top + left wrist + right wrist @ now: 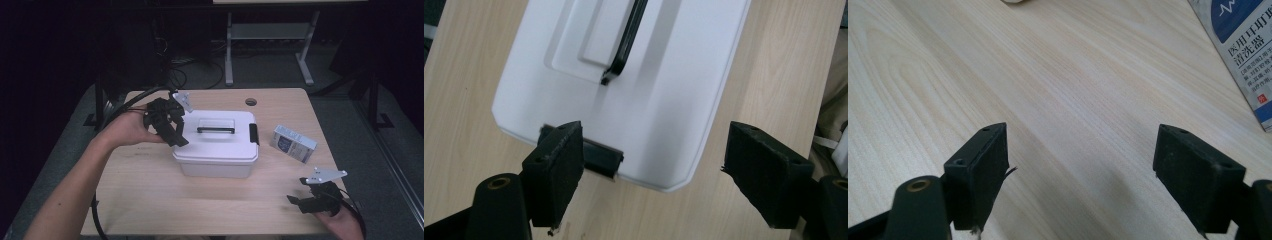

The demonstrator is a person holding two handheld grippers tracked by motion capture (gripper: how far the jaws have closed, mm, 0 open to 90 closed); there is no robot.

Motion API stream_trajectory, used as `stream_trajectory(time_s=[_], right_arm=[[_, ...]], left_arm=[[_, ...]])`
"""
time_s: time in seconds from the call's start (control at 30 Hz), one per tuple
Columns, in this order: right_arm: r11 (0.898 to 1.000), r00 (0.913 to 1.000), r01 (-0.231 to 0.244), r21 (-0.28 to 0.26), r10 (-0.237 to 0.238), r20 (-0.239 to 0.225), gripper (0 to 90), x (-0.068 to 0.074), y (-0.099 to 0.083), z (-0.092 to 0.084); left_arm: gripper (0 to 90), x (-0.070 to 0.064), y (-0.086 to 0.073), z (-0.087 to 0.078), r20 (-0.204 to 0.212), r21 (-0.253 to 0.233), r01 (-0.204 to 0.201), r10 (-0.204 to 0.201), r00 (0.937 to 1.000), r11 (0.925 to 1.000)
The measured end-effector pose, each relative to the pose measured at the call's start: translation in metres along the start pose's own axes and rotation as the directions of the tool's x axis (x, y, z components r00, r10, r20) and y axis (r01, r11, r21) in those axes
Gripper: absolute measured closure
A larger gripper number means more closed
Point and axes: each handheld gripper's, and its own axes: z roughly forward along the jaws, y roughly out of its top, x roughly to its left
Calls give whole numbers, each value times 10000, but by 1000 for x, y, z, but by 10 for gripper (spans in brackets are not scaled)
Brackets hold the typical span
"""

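A white lidded storage box stands in the middle of the wooden table, with a black carry handle and a black latch on its right end. My left gripper is open and hovers at the box's left end. In the left gripper view the box lid lies between the jaws, and the left-end latch sits just beside my left gripper's left finger. My right gripper is open above bare wood near the front right corner. Nothing is between the jaws of my right gripper.
A blue and white carton lies flat to the right of the box, and its printed corner shows in the right gripper view. A round cable hole is in the table's far edge. A metal frame stands on the floor beyond.
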Motion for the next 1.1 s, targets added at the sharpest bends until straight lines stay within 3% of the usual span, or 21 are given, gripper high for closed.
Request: stream_trajectory(time_s=[1.1], right_arm=[[10000,9999,-4,-40,4,-104,215,-1,-2,-1]], left_arm=[[253,12,57,26,410,136,-608,602,9973,9981]])
